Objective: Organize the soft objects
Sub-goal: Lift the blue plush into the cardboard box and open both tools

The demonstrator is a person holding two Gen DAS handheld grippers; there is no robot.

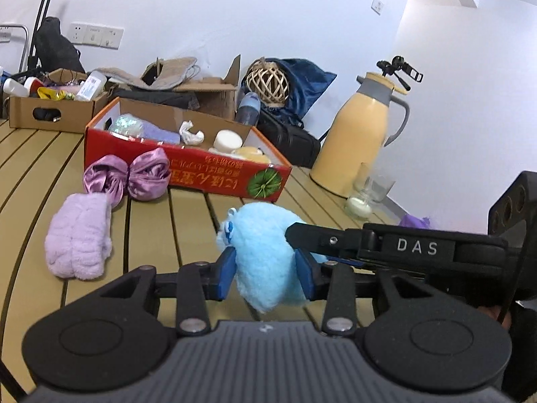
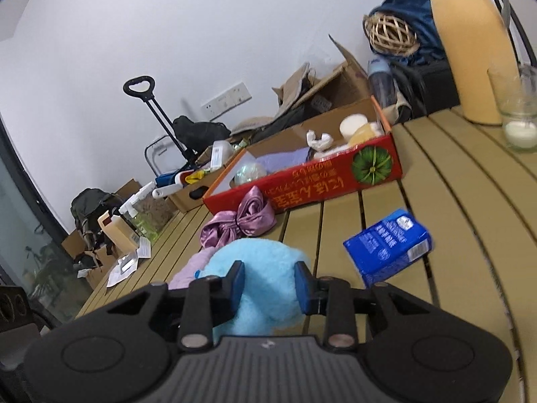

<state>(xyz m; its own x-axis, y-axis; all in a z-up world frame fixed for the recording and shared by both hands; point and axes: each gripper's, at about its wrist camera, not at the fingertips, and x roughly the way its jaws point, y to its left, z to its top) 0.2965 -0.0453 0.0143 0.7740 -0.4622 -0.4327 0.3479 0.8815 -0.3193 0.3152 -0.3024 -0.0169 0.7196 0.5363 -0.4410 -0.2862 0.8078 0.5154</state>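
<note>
Across the tabletop's middle, a lilac fleece and satin bow lay outside the red box, while left gripper and right gripper, each partly closed, pinched the blue plush, seemingly lifted.

Slatted tan counter underfoot of everything. Yellow thermos jug upright at the far right edge, a clear glass with something white in its bottom just beside it. Woven rattan ball against dark blue cloth behind. Blue carton tilted, resting on the slats. Brown cardboard box of bottles at far left. Black trolley handle against the white wall, near the sockets.
</note>
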